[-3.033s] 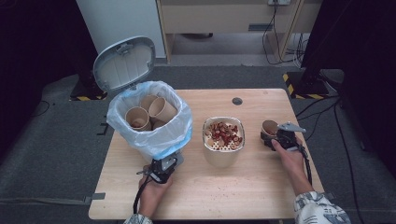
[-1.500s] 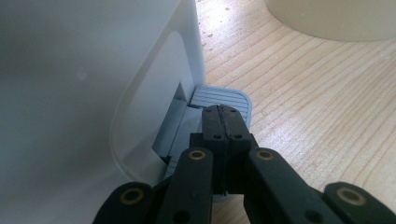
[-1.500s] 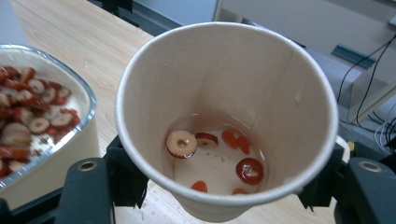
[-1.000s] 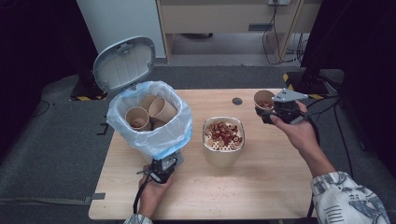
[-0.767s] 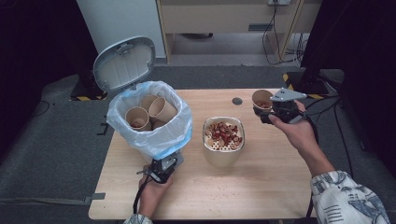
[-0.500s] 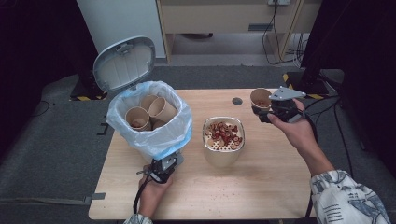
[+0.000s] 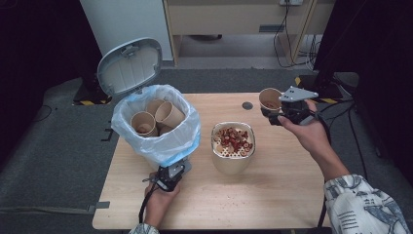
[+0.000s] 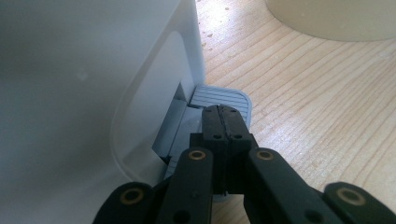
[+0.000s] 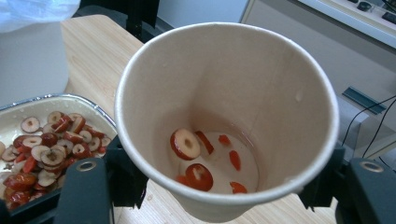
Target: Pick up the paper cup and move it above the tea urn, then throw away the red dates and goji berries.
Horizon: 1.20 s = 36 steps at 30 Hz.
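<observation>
the right gripper (image 7: 276, 113) fingers clasp a paper cup (image 9: 227, 121) upright, above the desk (image 7: 272, 195), right of the bowl (image 7: 233, 155). left gripper (image 8: 223, 128) fingers, pressed together, rest on the bin pedal (image 8: 220, 98).

Bin (image 7: 160, 141) left on table (image 7: 272, 204), bowl (image 7: 233, 148) centre, cup (image 7: 269, 100) far right

Cup (image 9: 233, 107) clamped between right gripper (image 9: 224, 186) fingers (image 9: 86, 191), tilted toward camera, few red date slices at bottom. Bowl (image 9: 70, 100) of slices lower left on surface (image 9: 98, 51). Bag (image 9: 32, 11) upper left.
</observation>
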{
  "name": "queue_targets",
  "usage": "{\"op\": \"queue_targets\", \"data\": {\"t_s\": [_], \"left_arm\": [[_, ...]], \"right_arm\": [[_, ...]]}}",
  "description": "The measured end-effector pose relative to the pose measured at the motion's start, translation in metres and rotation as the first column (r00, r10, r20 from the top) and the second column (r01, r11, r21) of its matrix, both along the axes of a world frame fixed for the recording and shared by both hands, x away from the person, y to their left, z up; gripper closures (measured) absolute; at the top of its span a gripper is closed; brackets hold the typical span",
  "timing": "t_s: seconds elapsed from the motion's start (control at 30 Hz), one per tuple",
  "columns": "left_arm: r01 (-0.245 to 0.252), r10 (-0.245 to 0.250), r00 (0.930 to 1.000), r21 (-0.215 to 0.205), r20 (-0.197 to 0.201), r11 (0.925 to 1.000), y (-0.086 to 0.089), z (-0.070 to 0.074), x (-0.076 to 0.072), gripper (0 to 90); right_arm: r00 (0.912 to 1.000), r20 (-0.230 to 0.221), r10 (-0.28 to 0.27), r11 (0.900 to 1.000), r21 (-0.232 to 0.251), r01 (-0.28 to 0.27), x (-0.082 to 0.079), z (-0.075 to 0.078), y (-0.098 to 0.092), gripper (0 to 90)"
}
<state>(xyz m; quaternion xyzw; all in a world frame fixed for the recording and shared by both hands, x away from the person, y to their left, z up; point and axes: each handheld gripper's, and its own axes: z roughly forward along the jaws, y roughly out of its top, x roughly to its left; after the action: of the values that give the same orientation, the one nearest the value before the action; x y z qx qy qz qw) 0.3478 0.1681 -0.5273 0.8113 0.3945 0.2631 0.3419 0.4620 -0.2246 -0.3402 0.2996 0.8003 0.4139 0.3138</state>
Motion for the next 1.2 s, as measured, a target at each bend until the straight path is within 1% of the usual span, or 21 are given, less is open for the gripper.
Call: {"op": "queue_targets", "data": {"t_s": [0.3, 0.47, 0.57, 0.63, 0.73, 0.77, 0.87, 0.9, 0.97, 1.07, 1.2], "left_arm": [[-0.001, 0.001, 1.0000, -0.006, 0.001, 1.0000, 0.000, 0.000, 0.000, 89.2], [-0.002, 0.002, 1.0000, -0.007, 0.001, 1.0000, 0.000, 0.000, 0.000, 89.3], [-0.003, 0.003, 1.0000, -0.006, 0.001, 1.0000, 0.000, 0.000, 0.000, 89.2], [-0.003, 0.003, 1.0000, -0.007, 0.001, 1.0000, 0.000, 0.000, 0.000, 89.2], [-0.002, 0.002, 1.0000, -0.007, 0.001, 1.0000, 0.000, 0.000, 0.000, 89.2], [-0.002, 0.002, 1.0000, -0.009, 0.001, 1.0000, 0.000, 0.000, 0.000, 89.2], [-0.003, 0.003, 1.0000, -0.006, 0.001, 1.0000, 0.000, 0.000, 0.000, 89.2], [-0.003, 0.003, 1.0000, -0.007, 0.001, 1.0000, 0.000, 0.000, 0.000, 89.2], [-0.003, 0.003, 1.0000, -0.005, 0.002, 1.0000, 0.000, 0.000, 0.000, 89.2], [-0.004, 0.004, 1.0000, -0.004, 0.003, 1.0000, 0.000, 0.000, 0.000, 89.2], [-0.004, 0.004, 1.0000, -0.006, 0.002, 1.0000, 0.000, 0.000, 0.000, 89.2]], "right_arm": [[0.9999, 0.010, 0.012, 1.000, -0.006, -0.012, 0.000, 0.006, 0.003, 32.1], [0.9999, 0.012, 0.008, 1.000, -0.012, -0.008, 0.002, 0.007, 0.006, 32.1], [0.9992, 0.016, 0.038, 0.999, -0.026, -0.038, 0.002, 0.008, 0.013, 32.0], [0.9982, 0.029, 0.052, 0.998, -0.039, -0.051, 0.004, 0.010, 0.016, 32.0], [0.9982, 0.037, 0.047, 0.998, -0.033, -0.046, 0.006, 0.012, 0.018, 32.0], [0.9980, 0.040, 0.050, 0.998, -0.038, -0.048, 0.007, 0.013, 0.019, 32.0], [0.9958, 0.051, 0.076, 0.996, -0.056, -0.073, 0.008, 0.013, 0.024, 32.0], [0.9948, 0.062, 0.081, 0.995, -0.061, -0.077, 0.008, 0.013, 0.025, 32.0], [0.9946, 0.065, 0.082, 0.995, -0.057, -0.078, 0.009, 0.014, 0.027, 32.0], [0.9938, 0.074, 0.083, 0.994, -0.072, -0.078, 0.010, 0.014, 0.030, 31.9], [0.9891, 0.092, 0.115, 0.991, -0.074, -0.108, 0.007, 0.013, 0.036, 31.7]]}}
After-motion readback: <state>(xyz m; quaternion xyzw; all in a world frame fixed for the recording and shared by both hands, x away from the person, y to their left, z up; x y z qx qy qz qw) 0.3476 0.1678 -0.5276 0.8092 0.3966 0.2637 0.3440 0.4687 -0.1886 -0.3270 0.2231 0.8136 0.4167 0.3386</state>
